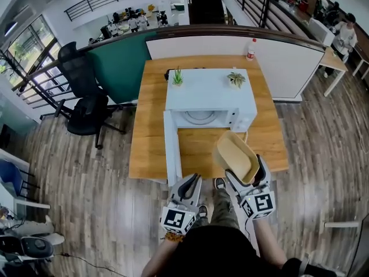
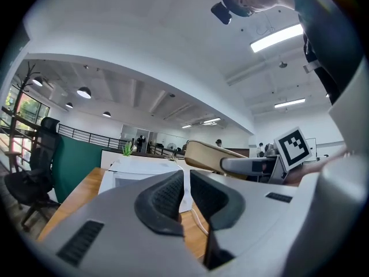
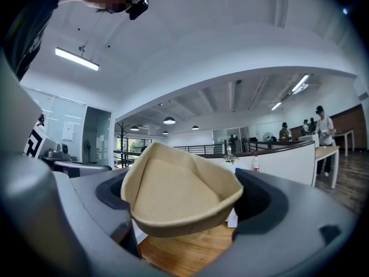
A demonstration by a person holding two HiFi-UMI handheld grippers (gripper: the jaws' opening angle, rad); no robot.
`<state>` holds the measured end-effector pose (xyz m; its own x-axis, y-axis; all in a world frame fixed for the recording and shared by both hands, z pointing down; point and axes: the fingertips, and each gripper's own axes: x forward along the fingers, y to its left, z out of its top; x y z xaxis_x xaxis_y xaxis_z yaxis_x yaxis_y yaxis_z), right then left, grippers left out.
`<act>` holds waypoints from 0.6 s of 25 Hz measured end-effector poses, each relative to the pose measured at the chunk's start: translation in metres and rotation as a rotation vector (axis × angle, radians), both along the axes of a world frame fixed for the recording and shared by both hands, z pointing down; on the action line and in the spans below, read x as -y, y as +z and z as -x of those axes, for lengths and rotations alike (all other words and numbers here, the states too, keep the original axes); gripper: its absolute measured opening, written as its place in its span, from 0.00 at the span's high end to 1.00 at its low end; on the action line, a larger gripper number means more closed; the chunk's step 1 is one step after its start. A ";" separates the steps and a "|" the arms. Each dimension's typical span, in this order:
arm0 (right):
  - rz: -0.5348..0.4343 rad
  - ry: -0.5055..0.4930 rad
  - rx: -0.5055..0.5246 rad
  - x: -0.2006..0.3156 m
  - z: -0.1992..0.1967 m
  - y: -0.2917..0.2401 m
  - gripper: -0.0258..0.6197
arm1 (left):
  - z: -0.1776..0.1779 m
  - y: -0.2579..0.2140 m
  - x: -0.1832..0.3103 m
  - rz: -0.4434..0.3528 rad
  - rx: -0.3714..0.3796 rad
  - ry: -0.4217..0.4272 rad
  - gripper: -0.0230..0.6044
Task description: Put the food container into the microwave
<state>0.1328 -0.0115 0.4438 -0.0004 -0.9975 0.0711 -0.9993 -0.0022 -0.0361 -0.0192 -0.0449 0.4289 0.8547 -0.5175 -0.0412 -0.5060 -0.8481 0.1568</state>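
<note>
My right gripper [image 1: 246, 175] clamps its jaws on the tilted food container [image 1: 236, 156], above the surface [image 1: 153, 126] before the microwave [image 1: 210, 96]. The microwave's door [image 1: 170, 150] hangs open, with plants [image 1: 177, 77] on top. My left gripper [image 1: 189, 183] has its jaws closed together, empty.

No readable text, brand or number anywhere. The square markers on the left gripper [image 1: 190, 184] and right gripper [image 1: 245, 169] carry black-and-white block patterns only, with no letters or digits. The red label on the bottle [image 1: 251, 49] at the table's far edge is too small to read. No lettering can be made out on the microwave [image 1: 210, 91] or the container [image 3: 181, 192].
</note>
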 end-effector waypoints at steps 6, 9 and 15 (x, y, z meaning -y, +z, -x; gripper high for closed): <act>-0.005 -0.051 0.003 0.026 -0.001 -0.006 0.14 | 0.004 -0.003 0.015 0.001 0.007 -0.054 0.88; -0.004 -0.073 -0.005 0.036 0.000 -0.005 0.14 | 0.002 -0.004 0.023 0.000 0.003 -0.072 0.88; 0.007 -0.095 0.008 0.052 -0.008 0.001 0.14 | -0.009 -0.001 0.035 0.003 0.002 -0.089 0.88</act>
<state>0.1403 -0.0634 0.4450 -0.0959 -0.9924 0.0773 -0.9947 0.0927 -0.0441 -0.0099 -0.0800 0.4280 0.8056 -0.5913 -0.0385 -0.5793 -0.7996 0.1582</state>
